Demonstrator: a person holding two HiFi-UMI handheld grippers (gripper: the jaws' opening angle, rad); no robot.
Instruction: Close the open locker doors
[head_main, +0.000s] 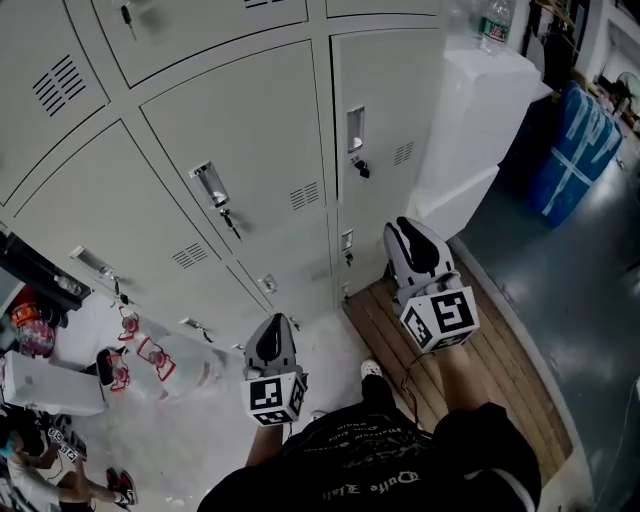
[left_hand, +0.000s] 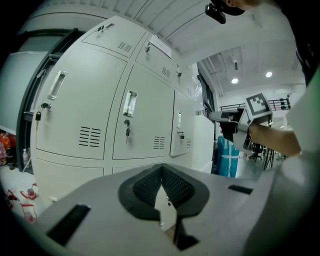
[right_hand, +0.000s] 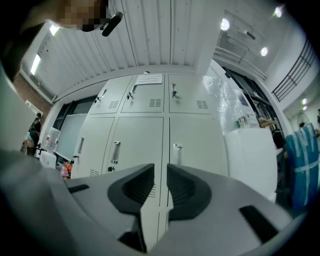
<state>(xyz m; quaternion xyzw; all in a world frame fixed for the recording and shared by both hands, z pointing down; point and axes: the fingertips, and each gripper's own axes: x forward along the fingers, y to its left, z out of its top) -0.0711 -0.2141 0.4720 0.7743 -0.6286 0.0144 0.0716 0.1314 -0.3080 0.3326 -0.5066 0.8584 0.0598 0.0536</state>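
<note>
A bank of grey locker doors (head_main: 240, 150) fills the head view, and those in front of me look shut, with handles and keys. One locker (head_main: 30, 268) at the far left stands open, dark inside with things in it; it also shows as the open locker (left_hand: 20, 125) and the open locker (right_hand: 67, 137). My left gripper (head_main: 272, 325) is low in front of the lockers, its tips meeting with nothing between them, as the left gripper (left_hand: 161, 170) shows. My right gripper (head_main: 407, 228) is held further right, with a narrow gap between its jaws and nothing in it, seen as the right gripper (right_hand: 160, 175).
A tall white block (head_main: 480, 110) stands against the lockers' right end, with a bottle (head_main: 495, 20) on top. Blue wrapped goods (head_main: 575, 150) lie beyond it. A wooden pallet (head_main: 480, 380) lies under my right side. Plastic bags (head_main: 150, 360) and a seated person (head_main: 30, 470) are at the lower left.
</note>
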